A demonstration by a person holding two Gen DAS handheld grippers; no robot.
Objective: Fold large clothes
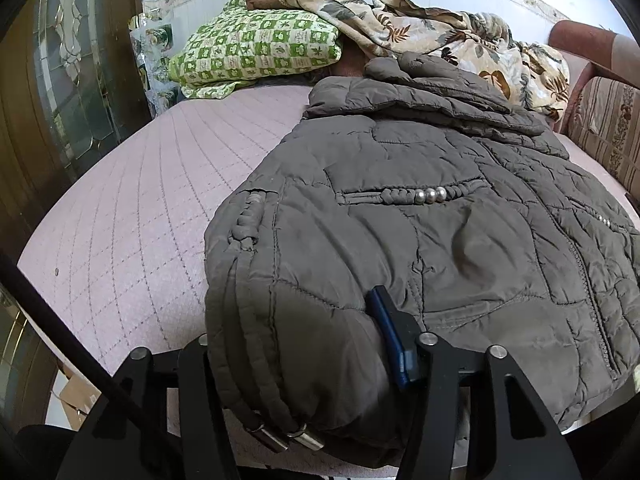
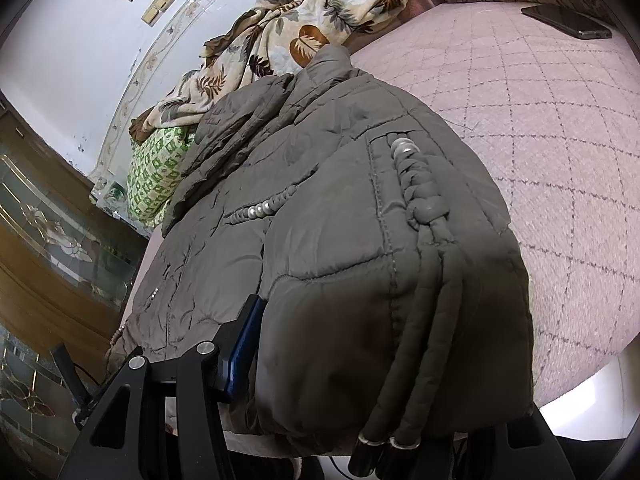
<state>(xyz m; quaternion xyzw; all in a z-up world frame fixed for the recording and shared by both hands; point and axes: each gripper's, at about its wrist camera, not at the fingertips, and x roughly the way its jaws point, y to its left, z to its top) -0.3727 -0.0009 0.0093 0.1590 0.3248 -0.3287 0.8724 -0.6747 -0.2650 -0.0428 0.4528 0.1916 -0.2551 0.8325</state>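
Note:
A grey-brown quilted puffer jacket [image 1: 420, 216] lies on a pink quilted bed [image 1: 132, 208], collar toward the far pillows. My left gripper [image 1: 304, 364] is shut on a thick folded bunch of the jacket's near hem, with one blue-padded finger [image 1: 390, 336] showing on top and drawstring toggles [image 1: 288, 438] hanging below. In the right wrist view the jacket [image 2: 320, 200] fills the middle. My right gripper [image 2: 360, 376] is shut on another bunch of the hem, with one blue-padded finger [image 2: 244, 344] showing at its left side and the other hidden under cloth.
A green checked pillow [image 1: 256, 48] and a leaf-print blanket [image 1: 432, 32] lie at the bed's head. A striped cushion [image 1: 608, 128] stands at the right. A dark phone [image 2: 568, 20] lies on the bed [image 2: 560, 140]. A wooden glass-panelled cabinet [image 1: 60, 80] stands on the left.

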